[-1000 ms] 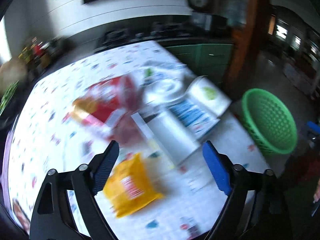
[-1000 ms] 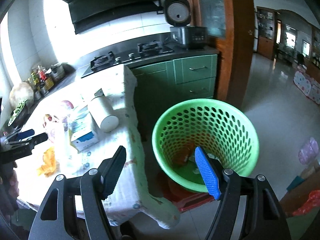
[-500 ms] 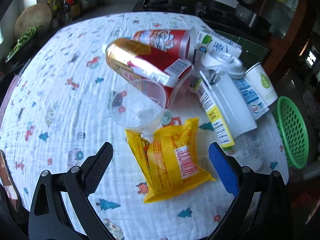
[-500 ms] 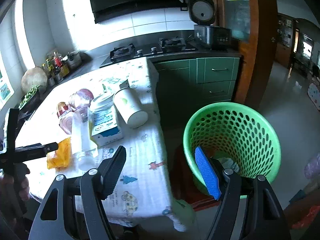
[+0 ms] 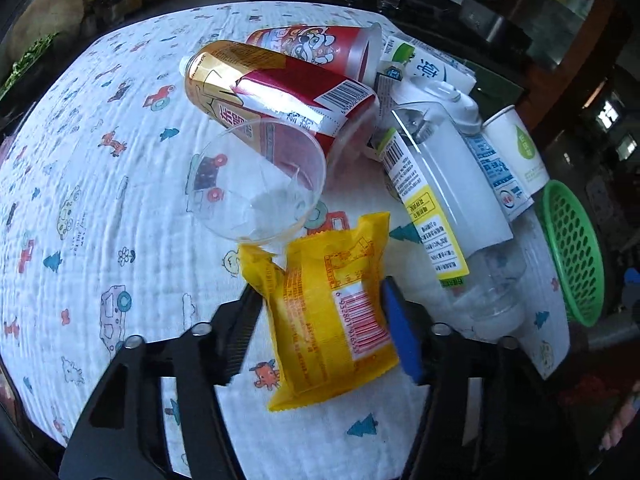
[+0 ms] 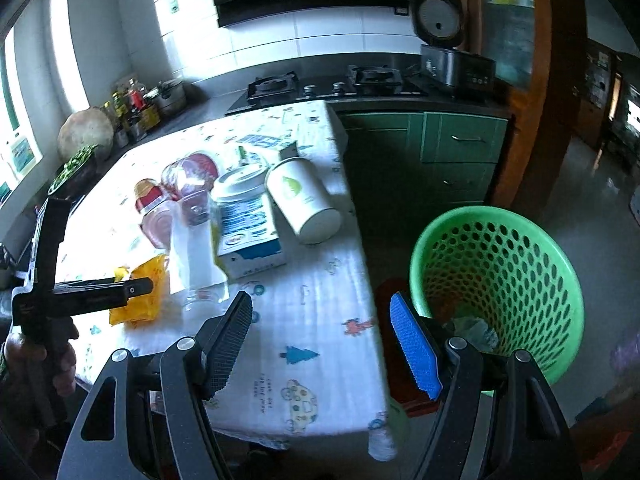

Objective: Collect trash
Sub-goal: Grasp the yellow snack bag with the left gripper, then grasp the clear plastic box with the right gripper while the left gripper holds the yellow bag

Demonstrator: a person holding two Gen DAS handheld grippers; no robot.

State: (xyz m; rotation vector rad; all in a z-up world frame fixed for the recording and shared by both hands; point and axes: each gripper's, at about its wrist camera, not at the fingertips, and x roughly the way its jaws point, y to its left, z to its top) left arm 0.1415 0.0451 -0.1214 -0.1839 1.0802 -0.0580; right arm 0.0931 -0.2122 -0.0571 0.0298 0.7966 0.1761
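Green basket (image 6: 496, 284) is seen just right of the right gripper (image 6: 324, 344), on the floor beside the table (image 6: 320, 320); crumpled scraps are visible at its bottom, type not discernible. Right jaws are held apart, nothing between them.

Left gripper (image 5: 320, 328) jaws are closing around the yellow snack packet (image 5: 328, 312), which lies flat on the tablecloth between the two pads; both pads are seen at or against its edges, firm contact cannot be confirmed. Just ahead of the jaws a clear plastic cup (image 5: 256, 184) lies on its side, seemingly empty. Beyond it two red cups (image 5: 280, 84) lie tipped; ahead and to the right a clear bottle (image 5: 448, 208), a carton and a white paper cup (image 5: 516, 148).

Only the left view shows packet barcode and pad placement; the basket is cut to a rim there. Only the right view shows the basket interior, plus the left gripper from the side and the hand (image 6: 40, 360) holding it.
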